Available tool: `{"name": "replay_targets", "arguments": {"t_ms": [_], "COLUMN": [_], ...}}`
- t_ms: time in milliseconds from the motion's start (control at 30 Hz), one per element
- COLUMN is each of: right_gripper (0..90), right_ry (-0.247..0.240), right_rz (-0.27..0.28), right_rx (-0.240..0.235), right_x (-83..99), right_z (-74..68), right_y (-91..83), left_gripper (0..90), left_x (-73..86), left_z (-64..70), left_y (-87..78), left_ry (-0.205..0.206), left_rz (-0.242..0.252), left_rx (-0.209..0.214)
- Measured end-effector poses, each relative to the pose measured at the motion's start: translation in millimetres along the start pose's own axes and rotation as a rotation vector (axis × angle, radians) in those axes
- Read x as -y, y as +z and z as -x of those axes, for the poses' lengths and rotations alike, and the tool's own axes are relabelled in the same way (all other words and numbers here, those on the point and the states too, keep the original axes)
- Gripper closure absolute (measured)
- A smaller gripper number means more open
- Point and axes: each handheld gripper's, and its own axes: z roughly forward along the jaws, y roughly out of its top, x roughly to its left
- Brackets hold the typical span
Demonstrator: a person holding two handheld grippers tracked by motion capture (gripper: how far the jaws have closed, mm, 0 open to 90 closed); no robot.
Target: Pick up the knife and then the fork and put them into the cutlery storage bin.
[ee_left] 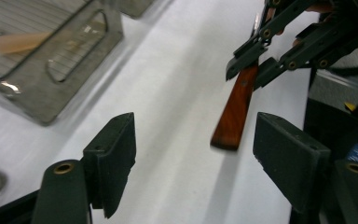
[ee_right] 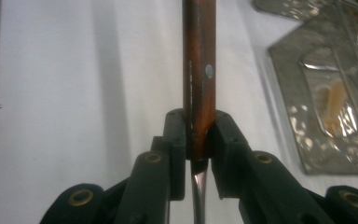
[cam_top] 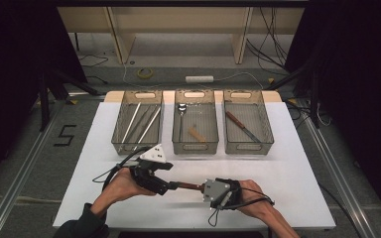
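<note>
You cannot see the working end of the utensil (ee_right: 199, 84): in the right gripper view only a thin metal neck goes down out of frame between the jaws, so it is perhaps a knife. Its handle is reddish-brown wood with a metal rivet. Your right gripper (cam_top: 204, 187) is clamped on this handle near the metal, and holds it just above the white table (cam_top: 297, 173), pointing to 9 o'clock. Your left gripper (ee_left: 193, 154) has its jaws wide apart, with the free end of the handle between them, not touching.
</note>
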Motion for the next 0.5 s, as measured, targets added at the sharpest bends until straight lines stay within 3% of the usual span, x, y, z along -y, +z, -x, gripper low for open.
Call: {"name": "replay_targets", "arguments": {"t_ms": [267,500], "right_gripper": [77.9,77.9], "right_ry": [0.195,0.331], "right_rz": [0.035,0.064], "right_rx": [0.04,0.064], "right_x": [16.6,34.2], "right_z": [28.4,51.8], "right_y": [-14.4,-23.2], "left_gripper": [26.1,24.7], "left_x": [21.7,36.9], "left_z": [-7.7,-12.4], "left_y": [-10.7,-24.3], "left_ry": [-0.074,-0.135], "left_rz": [0.132,0.207], "left_rx": [-0.089,-0.155]}}
